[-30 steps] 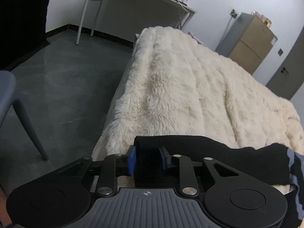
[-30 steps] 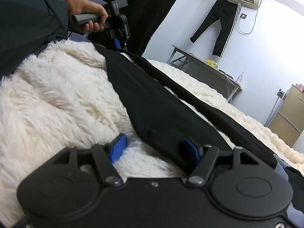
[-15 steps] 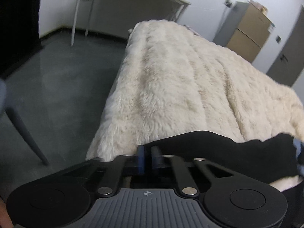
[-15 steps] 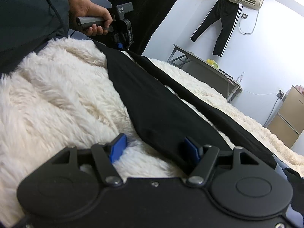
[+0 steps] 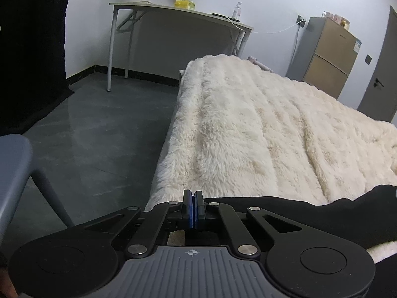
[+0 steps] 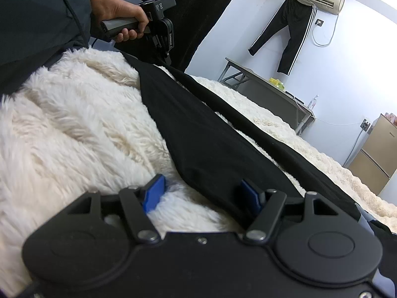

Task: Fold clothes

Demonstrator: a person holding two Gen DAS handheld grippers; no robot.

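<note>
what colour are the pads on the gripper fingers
Blue pads on black fingers, clearest in the right wrist view.
</note>
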